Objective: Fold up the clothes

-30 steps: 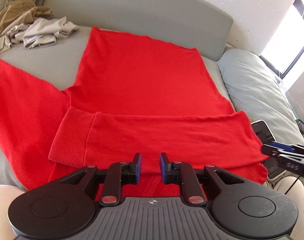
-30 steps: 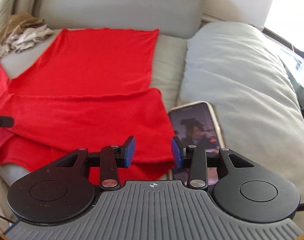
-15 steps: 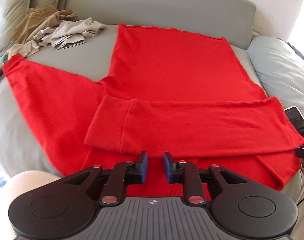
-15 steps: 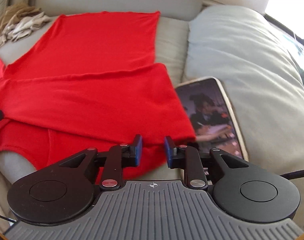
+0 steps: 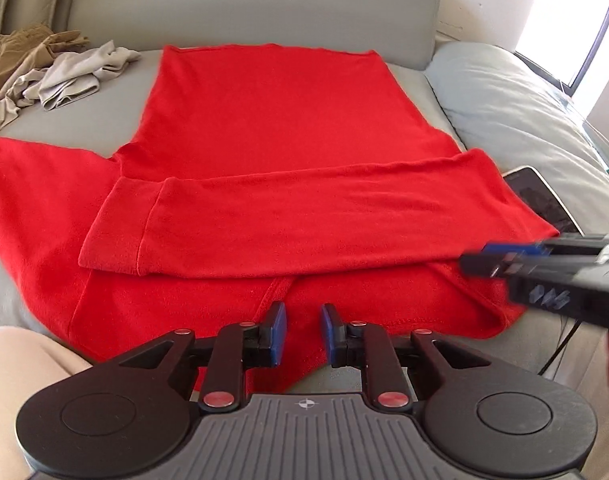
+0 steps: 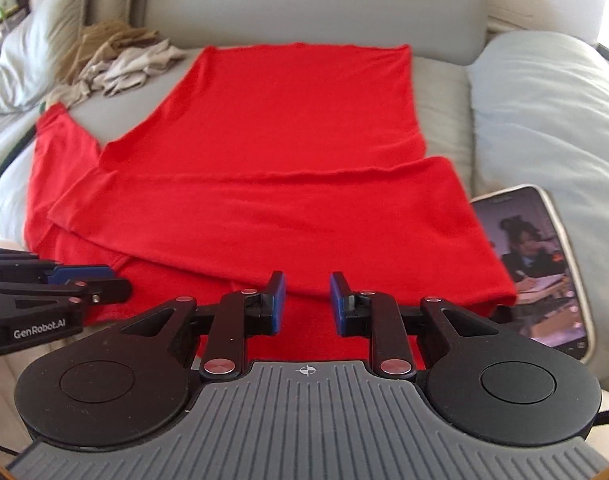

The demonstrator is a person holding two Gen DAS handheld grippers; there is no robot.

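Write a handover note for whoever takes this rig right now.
Left gripper: open, empty, over the near edge of the red shirt.
Right gripper: open, empty, over the same edge, further right.
Shirt lies flat on the sofa. Done: right sleeve folded across the body. Left: the other sleeve, still spread out, then the body folds.
Phone sits beside the shirt; other clothes wait at the back.

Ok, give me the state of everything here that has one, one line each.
Red top: spread flat, one sleeve folded across it.
Phone: screen on, face up beside the top.
Beige clothes: crumpled, unfolded.
Left gripper: jaws open, empty.
Right gripper: jaws open, empty.
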